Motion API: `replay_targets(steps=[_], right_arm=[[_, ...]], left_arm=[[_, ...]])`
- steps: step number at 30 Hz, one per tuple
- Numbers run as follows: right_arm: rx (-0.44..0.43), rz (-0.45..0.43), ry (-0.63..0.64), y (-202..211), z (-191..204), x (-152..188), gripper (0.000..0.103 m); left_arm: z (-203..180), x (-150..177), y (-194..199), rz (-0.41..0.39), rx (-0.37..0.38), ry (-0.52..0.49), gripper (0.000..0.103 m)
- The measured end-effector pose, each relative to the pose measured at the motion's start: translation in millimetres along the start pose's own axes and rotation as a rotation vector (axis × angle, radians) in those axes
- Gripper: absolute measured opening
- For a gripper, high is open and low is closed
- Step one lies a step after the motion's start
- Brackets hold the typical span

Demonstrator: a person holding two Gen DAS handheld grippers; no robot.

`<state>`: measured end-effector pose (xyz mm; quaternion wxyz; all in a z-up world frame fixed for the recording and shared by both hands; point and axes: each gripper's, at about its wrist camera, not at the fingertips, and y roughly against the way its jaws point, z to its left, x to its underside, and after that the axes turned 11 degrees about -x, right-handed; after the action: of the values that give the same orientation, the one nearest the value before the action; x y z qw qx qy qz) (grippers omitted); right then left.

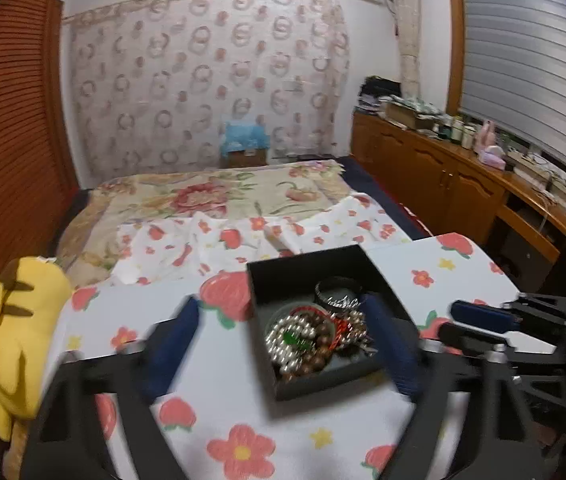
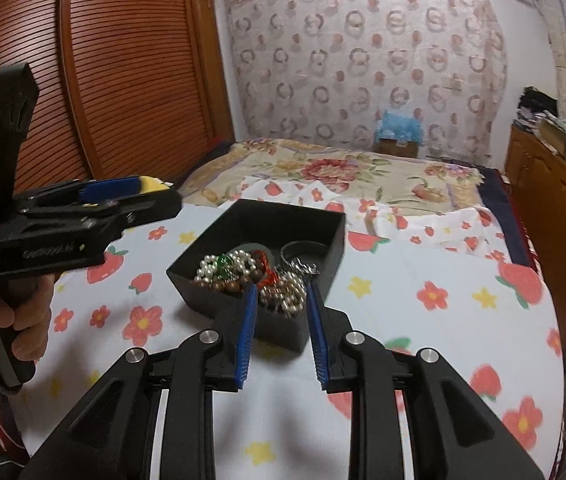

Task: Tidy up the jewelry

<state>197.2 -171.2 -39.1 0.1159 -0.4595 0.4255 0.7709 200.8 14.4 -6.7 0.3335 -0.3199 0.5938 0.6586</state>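
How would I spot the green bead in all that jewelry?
On the flowered cloth stands an open black box heaped with jewelry. Look at the pearl strand on its left side: the green bead sits among those pearls, the only green piece there.

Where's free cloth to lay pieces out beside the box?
Free: the flowered cloth right of the black box, out to the table edge, and the strip in front of the box. Crowded: the box itself, piled with bead strands, and its left side, where the left claw hangs.
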Motion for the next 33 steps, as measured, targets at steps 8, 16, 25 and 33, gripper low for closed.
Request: replay_targets(steps=[8,16,25,33], right_arm=[[0.055,-0.09,-0.042,41,12,22,0.066],[0.123,-0.156,-0.023,73,33,38,0.096],[0.152,-0.202,-0.024,97,47,49,0.1],[0.162,-0.219,-0.019,100,51,51,0.1]], left_arm=[[-3,35,27,0.005,-0.049,0.019,0.095],[-6,66,61,-0.005,-0.056,0.03,0.095],[0,79,84,-0.024,-0.097,0.036,0.095],[-3,80,92,-0.041,-0.1,0.03,0.095]])
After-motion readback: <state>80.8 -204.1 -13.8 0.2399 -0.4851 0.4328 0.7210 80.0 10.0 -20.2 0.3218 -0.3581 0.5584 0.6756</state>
